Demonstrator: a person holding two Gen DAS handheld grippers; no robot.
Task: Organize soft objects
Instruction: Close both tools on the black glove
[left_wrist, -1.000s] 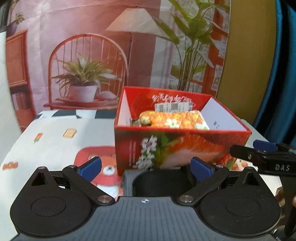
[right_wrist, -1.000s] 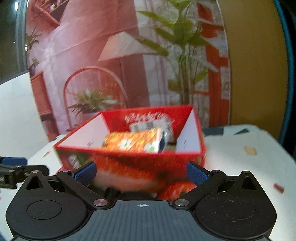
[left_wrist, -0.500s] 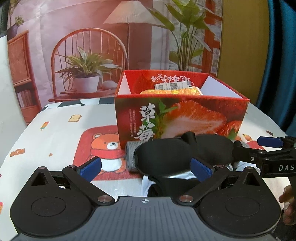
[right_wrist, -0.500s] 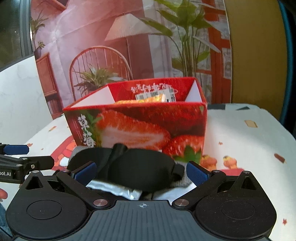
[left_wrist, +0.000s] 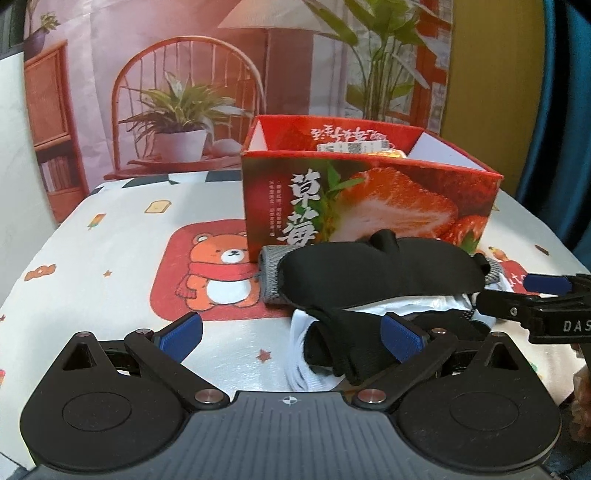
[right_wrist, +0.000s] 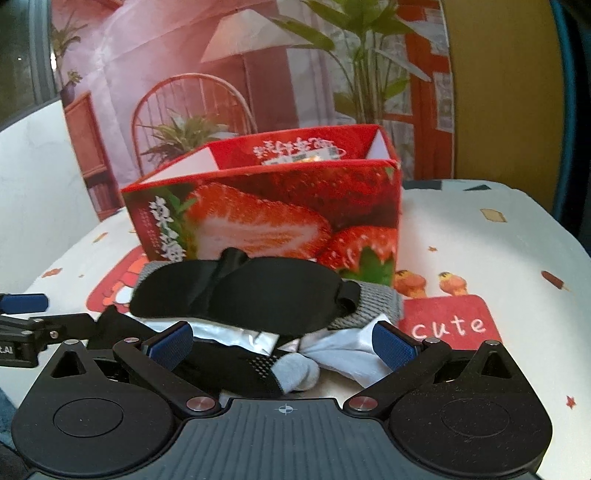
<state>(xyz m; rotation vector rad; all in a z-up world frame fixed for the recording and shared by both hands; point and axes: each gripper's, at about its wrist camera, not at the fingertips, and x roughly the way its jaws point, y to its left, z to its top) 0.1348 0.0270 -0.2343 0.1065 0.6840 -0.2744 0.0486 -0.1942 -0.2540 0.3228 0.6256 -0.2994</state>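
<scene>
Both grippers, left gripper (left_wrist: 290, 338) and right gripper (right_wrist: 282, 341), gape wide and empty; pinch the black eye mask (right_wrist: 243, 288) at frame centre, then lift it clear into the strawberry box (right_wrist: 273, 210).

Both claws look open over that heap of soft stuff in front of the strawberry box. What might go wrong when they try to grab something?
1. The black sleep mask lies on top of the socks and a grey band; a pinch may lift several tangled pieces.
2. The pile touches the strawberry box; a deep reach may shove it.
3. The left gripper and right gripper sit close and could collide.
</scene>
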